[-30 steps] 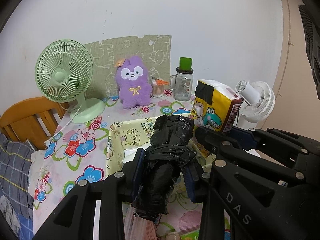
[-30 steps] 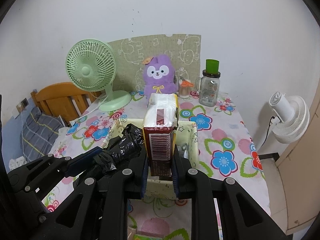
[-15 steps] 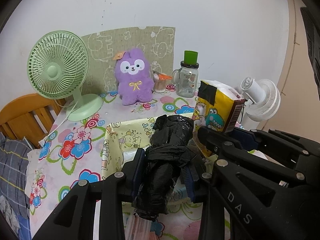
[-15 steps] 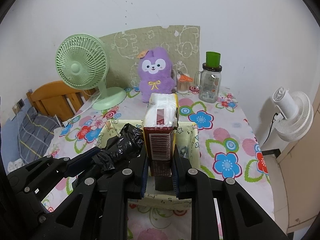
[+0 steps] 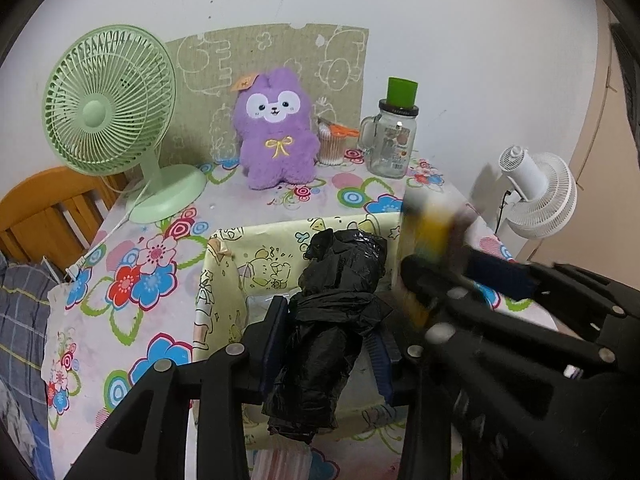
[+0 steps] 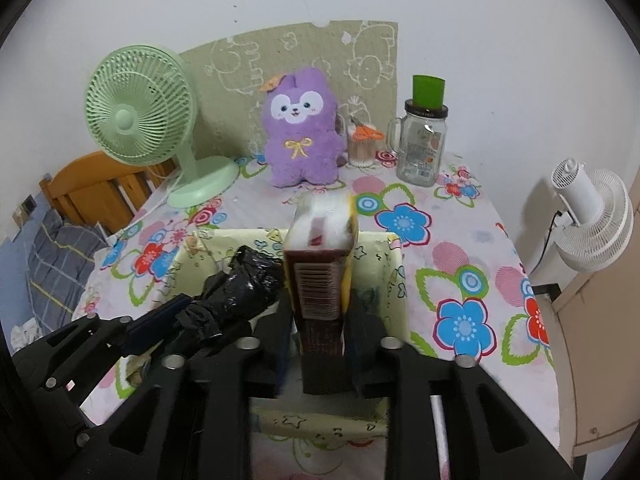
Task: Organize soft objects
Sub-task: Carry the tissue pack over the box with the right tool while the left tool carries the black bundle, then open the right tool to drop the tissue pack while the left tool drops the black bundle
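Note:
A crumpled black plastic bag roll (image 5: 340,280) sits between the pads of my left gripper (image 5: 328,344), which still press on it while the jaws are opening slightly. The roll hangs over the pale yellow cartoon-print fabric box (image 5: 256,248). My right gripper (image 6: 318,320) has its jaws opening around a yellow and brown tissue pack (image 6: 320,264). The pack stands upright between the fingers with small gaps at its sides, over the box's right half (image 6: 384,264). In the left wrist view the pack (image 5: 432,232) is blurred. The bag roll (image 6: 240,284) lies just left of the pack.
On the floral tablecloth behind the box stand a green desk fan (image 5: 108,116), a purple plush toy (image 5: 276,132), a cotton-swab cup (image 5: 332,148) and a glass jar with a green lid (image 5: 394,136). A white fan (image 6: 592,216) is off the right edge, wooden furniture (image 6: 96,188) at the left.
Both grippers came forward and down over the fabric box. The right jaws have spread off the tissue pack, which now blurs. The bag roll stays in the left gripper.

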Tool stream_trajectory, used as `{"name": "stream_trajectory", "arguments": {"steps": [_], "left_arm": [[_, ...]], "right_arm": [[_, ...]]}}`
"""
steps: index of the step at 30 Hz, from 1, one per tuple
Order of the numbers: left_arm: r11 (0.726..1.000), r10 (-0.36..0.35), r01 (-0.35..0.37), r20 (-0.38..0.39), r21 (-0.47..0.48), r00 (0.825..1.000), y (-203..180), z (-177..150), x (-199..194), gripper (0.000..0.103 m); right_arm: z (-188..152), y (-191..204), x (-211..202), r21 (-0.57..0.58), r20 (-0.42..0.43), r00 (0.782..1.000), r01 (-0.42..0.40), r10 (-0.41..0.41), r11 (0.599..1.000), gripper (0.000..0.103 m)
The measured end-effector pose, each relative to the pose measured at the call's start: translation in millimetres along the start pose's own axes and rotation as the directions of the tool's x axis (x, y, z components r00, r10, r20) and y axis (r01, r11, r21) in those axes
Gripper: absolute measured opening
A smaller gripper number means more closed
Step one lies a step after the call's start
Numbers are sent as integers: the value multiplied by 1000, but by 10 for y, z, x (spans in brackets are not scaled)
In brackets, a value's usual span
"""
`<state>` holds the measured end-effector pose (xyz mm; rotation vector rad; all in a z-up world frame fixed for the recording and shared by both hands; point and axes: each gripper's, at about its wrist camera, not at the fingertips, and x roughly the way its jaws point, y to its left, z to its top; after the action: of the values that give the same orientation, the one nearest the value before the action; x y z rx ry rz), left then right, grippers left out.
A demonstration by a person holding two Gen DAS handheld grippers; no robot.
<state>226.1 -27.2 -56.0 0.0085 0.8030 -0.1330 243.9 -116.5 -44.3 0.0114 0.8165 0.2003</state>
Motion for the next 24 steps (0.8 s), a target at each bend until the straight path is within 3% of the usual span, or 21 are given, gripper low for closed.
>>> {"name": "stream_trajectory", "arguments": {"steps": [2, 3, 6, 9, 24], "left_arm": [[1000, 0, 0, 2, -10, 1000, 21, 2, 32, 48], [1000, -5, 5, 9, -20, 1000, 37, 4, 36, 61], [999, 17, -16, 31, -30, 999, 45, 12, 34, 85], [1000, 4, -4, 29, -19, 1000, 30, 9, 33, 91], [999, 13, -15, 49, 43, 999, -56, -99, -182, 93]], "right_arm": [[-4, -38, 1, 25, 11, 1000, 2, -2, 1000, 75], [-14, -47, -11, 31, 19, 1000, 3, -4, 1000, 83], [-21, -66, -43, 44, 37, 999, -1, 0, 999, 85], [-20, -66, -46, 33, 34, 999, 8, -9, 999, 86], [-120, -50, -201, 33, 22, 1000, 12, -13, 999, 86]]}}
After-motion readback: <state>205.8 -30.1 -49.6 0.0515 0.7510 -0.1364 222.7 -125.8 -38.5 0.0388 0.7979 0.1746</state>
